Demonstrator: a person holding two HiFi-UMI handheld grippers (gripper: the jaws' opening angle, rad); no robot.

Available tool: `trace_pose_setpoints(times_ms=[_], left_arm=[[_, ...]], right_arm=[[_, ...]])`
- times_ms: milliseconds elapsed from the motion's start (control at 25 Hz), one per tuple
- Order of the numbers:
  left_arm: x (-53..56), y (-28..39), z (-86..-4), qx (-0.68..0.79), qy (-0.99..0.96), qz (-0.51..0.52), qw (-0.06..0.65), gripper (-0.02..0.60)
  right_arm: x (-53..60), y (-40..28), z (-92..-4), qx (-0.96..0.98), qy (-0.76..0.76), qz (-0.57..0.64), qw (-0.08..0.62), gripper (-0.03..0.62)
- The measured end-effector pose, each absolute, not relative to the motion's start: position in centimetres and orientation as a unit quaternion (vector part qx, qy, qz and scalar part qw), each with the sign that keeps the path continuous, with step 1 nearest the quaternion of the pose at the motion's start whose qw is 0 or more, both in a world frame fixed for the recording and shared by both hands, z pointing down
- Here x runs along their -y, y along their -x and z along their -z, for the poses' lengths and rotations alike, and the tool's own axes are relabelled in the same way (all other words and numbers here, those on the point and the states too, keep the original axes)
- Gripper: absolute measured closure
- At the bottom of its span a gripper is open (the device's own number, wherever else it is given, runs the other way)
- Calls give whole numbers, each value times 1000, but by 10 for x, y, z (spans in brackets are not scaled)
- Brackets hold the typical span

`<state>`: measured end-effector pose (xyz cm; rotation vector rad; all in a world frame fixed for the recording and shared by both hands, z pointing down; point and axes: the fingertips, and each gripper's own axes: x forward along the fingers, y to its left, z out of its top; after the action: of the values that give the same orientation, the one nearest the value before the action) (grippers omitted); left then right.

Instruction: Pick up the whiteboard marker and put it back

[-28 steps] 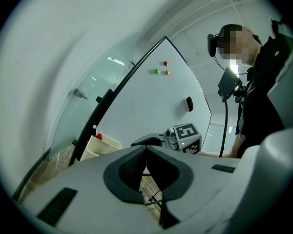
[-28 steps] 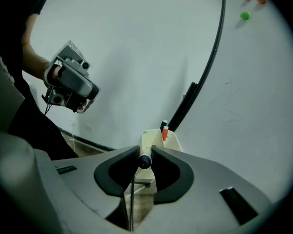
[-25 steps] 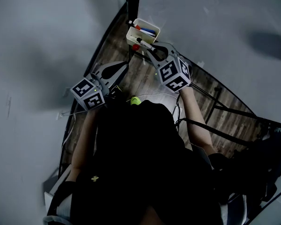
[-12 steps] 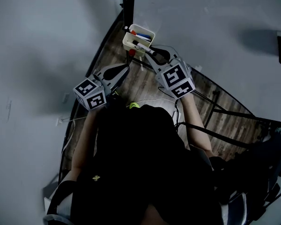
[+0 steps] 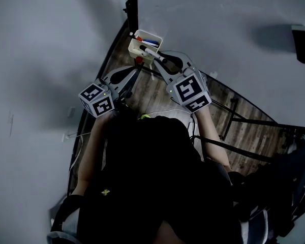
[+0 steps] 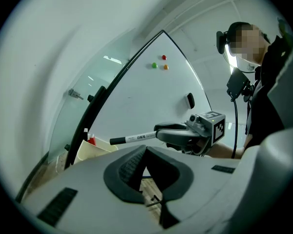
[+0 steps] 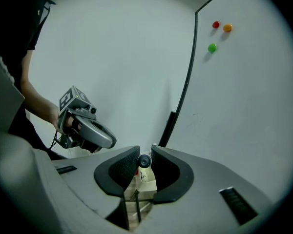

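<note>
My right gripper (image 5: pixel 158 58) is shut on the whiteboard marker (image 5: pixel 153 53), a white barrel with a black cap. It holds the marker level, just in front of and above the cream marker tray (image 5: pixel 138 47). In the right gripper view the marker (image 7: pixel 144 162) shows end-on between the pads, with the tray (image 7: pixel 147 185) below. In the left gripper view the marker (image 6: pixel 136 138) sticks out leftward from the right gripper (image 6: pixel 159 131) toward the tray (image 6: pixel 95 151). My left gripper (image 5: pixel 136 72) hangs to the left, its jaws together with nothing in them.
The tray holds other markers, one with a red cap (image 6: pixel 91 140). It sits at the foot of a whiteboard (image 6: pixel 151 96) with red, orange and green magnets (image 7: pixel 216 25) and a black eraser (image 6: pixel 190 100). A black frame edge (image 7: pixel 185 87) borders the board. Wood floor (image 5: pixel 152 93) lies below.
My right gripper has risen with the marker, staying close to the tray's front. The left gripper has hardly moved.
</note>
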<state>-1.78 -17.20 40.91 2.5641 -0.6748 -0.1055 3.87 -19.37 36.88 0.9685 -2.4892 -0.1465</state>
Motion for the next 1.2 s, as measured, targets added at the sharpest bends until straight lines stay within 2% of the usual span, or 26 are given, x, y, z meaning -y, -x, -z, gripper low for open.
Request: trace_pose_setpoints(times_ms=[1200], left_arm=[[163,14,-407,237,-942,34,235,568]], right_arm=[[192,-41,-357,905,-371,63,196,513]])
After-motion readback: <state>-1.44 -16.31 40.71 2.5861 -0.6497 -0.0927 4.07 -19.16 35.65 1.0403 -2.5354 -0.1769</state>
